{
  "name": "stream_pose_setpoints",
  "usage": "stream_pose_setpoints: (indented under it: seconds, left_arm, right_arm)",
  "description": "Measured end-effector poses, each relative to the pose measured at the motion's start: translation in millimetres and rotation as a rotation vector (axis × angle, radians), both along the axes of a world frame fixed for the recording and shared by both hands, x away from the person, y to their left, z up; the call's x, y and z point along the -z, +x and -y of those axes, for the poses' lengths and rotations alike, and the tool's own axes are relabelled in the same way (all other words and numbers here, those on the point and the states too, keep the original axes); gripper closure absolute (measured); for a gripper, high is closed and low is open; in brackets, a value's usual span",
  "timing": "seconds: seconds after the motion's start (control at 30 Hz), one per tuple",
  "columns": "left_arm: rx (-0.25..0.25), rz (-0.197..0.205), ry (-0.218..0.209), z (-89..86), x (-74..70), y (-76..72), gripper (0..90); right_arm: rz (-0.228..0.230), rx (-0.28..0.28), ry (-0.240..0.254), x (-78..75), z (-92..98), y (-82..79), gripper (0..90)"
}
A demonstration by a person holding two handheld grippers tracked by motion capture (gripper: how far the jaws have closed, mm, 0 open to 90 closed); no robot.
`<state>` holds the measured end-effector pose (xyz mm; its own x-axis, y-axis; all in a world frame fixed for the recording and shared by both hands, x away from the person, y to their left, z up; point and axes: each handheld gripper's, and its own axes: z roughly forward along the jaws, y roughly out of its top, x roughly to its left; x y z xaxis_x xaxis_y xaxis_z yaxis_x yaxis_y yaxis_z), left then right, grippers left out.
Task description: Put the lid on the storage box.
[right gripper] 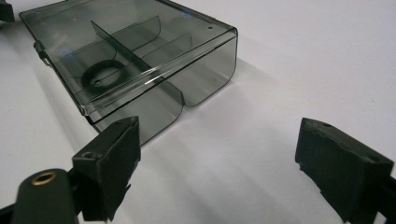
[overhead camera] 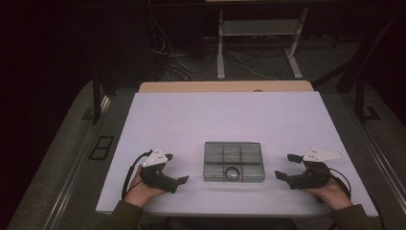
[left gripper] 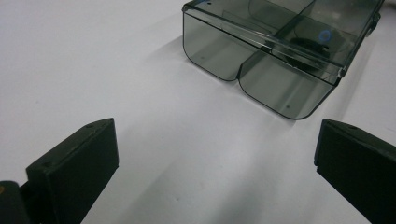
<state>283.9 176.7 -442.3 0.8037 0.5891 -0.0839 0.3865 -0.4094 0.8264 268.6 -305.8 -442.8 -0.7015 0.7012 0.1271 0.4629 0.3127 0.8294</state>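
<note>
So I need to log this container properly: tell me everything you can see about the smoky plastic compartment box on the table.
The compartment box is a flat rectangular case of smoky, see-through plastic with rounded corners. Inner dividers split it into a grid of compartments. Its clear lid is shut and level. A black ring lies inside, in a compartment on the person's side. The box rests flat on the white table, near its front edge, between the left gripper and right gripper. Both have open jaws and neither touches it.

Both hands rest low, left tool (overhead camera: pixel 176 168) and right tool (overhead camera: pixel 286 166) with jaws spread wide, gripping nothing.
</note>
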Motion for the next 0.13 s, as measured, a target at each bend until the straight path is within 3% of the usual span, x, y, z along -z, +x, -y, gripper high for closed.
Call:
stream_pose_setpoints:
  seconds: [0.13]
  left_arm:
    - [-0.001,0.001,0.005,0.1,-0.2,0.2,0.0]
  right_arm:
    - [0.002,-0.001,0.001,0.0,-0.1,0.2,13.8]
